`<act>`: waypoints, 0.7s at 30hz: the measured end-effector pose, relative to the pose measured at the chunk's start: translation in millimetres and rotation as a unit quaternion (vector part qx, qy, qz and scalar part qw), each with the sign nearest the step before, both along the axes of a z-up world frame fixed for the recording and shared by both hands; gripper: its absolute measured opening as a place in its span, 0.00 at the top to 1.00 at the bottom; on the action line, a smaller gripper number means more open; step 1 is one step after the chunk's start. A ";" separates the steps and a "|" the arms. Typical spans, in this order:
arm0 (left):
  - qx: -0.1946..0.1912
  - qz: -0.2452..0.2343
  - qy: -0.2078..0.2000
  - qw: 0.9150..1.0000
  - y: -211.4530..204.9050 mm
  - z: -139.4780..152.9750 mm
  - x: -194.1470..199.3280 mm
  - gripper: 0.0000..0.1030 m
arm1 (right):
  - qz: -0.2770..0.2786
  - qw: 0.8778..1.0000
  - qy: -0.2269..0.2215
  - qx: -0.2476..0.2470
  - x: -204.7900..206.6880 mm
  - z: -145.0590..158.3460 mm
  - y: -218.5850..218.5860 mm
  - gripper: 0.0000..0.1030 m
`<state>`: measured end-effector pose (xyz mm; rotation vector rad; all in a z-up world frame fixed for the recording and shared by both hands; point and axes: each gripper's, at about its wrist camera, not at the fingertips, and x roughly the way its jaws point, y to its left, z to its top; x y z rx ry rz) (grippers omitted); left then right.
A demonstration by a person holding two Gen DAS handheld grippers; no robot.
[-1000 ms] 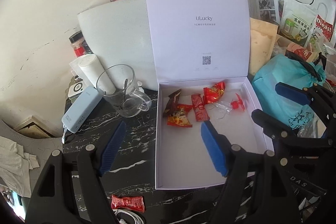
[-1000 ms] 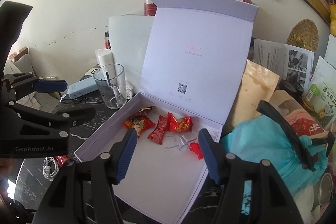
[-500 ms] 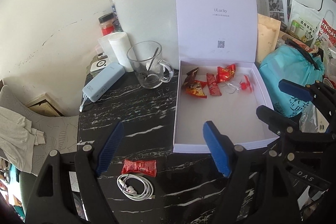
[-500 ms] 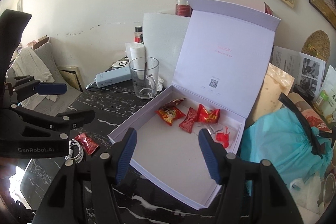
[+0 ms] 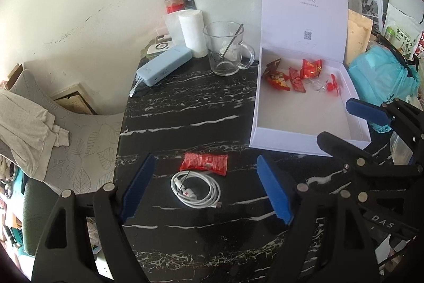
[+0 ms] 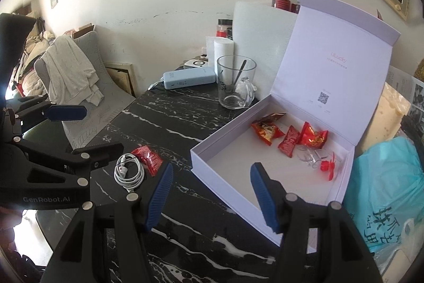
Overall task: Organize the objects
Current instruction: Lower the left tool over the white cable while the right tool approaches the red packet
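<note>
A loose red snack packet [image 5: 204, 163] [image 6: 147, 156] lies on the black marble table, touching a coiled white cable [image 5: 196, 188] [image 6: 129, 171]. My left gripper [image 5: 205, 156] [image 6: 103, 129] hovers above both, open and holding nothing. A white box [image 5: 304, 143] [image 6: 225, 163] stands to the right with its lid up. At its far end lie several red snack packets [image 5: 291, 74] [image 6: 288, 135] and a small red propeller toy [image 5: 332, 85] [image 6: 327, 166]. My right gripper [image 6: 211, 166] [image 5: 334, 120] is open and empty over the box's near left corner.
A glass mug [image 5: 225, 49] with a spoon, a light blue power bank [image 5: 164, 65], a paper roll and jars stand at the table's back. A teal bag [image 6: 384, 190] and food pouches crowd the right side. A chair with draped cloth [image 6: 69, 73] is beyond the left edge.
Both grippers have drawn back from the box and shifted left. The loose red packet and the cable, earlier at the bottom edge, now lie between the left gripper's fingers.
</note>
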<state>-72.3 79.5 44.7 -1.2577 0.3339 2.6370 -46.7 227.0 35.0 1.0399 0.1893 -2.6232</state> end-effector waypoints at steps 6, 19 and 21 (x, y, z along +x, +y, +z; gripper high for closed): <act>-0.002 0.014 -0.009 1.000 -15.8 -16.3 9.6 0.23 | 0.028 0.999 -0.018 -0.002 -1.7 -15.3 -18.9 0.40; 0.034 0.048 -0.078 0.995 -54.7 -69.4 -1.8 0.23 | 0.066 0.996 -0.051 -0.013 -12.1 -48.2 -40.8 0.40; 0.037 0.048 -0.087 0.994 -56.2 -76.4 -5.4 0.23 | 0.071 0.996 -0.055 -0.013 -14.7 -52.1 -42.0 0.40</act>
